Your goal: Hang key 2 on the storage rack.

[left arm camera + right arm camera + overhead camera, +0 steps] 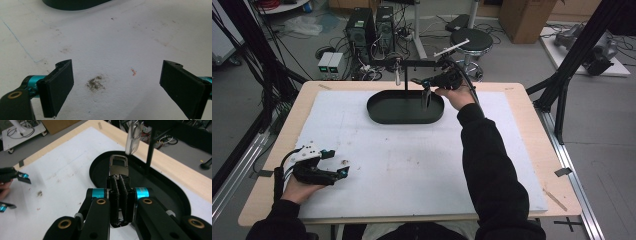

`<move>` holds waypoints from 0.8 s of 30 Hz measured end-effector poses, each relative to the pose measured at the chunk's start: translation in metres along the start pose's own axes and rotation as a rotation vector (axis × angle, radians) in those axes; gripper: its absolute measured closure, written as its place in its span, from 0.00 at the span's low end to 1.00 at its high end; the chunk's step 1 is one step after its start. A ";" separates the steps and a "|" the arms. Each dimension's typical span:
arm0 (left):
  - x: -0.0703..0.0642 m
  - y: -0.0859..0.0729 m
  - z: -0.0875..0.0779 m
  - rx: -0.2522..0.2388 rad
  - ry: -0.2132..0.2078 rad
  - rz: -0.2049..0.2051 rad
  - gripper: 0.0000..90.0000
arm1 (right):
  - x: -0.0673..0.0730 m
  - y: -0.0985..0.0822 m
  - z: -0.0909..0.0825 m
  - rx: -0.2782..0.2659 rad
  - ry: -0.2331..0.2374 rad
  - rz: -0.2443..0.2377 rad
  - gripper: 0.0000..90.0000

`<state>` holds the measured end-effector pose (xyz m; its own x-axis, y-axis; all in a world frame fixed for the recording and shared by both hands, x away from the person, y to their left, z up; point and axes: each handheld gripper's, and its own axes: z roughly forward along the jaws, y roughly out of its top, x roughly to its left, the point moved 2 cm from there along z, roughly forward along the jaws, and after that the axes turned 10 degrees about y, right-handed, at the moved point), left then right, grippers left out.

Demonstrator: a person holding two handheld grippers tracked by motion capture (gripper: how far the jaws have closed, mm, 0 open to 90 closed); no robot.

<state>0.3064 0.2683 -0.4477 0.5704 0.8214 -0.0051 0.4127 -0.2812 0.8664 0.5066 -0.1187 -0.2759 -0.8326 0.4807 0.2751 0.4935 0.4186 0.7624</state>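
Note:
A black oval base with a thin T-shaped stand sits at the far middle of the white mat. A silver metal clip hangs from the stand's crossbar. My right gripper hovers over the base, shut on a second metal clip with a loop at its far end. In the right gripper view the hanging silver clip is just beyond the held one, beside the stand's post. My left gripper rests near the mat's front left corner, jaws wide open over bare mat.
The white mat covers most of the wooden table. A small dirt smudge lies between the left jaws. A stool, computers and cables stand on the floor behind the table.

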 end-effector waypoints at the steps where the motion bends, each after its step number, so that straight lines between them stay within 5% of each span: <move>1: 0.000 0.000 0.000 0.000 -0.001 0.000 0.14 | -0.001 0.002 0.000 0.001 -0.005 0.007 0.97; 11: 0.000 0.000 0.000 0.002 -0.003 0.006 0.14 | -0.017 0.021 0.003 -0.070 -0.048 0.049 0.97; 18: -0.003 -0.001 0.002 0.012 -0.012 0.016 0.14 | -0.026 0.024 0.007 -0.056 -0.107 0.035 0.97; 24: -0.002 0.000 0.001 0.006 -0.010 0.015 0.14 | -0.029 0.022 0.020 -0.023 -0.110 0.039 0.97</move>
<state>0.3058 0.2665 -0.4486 0.5837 0.8119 0.0028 0.4085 -0.2967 0.8632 0.5466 -0.1083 -0.2792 -0.7798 0.5781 0.2401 0.5180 0.3807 0.7660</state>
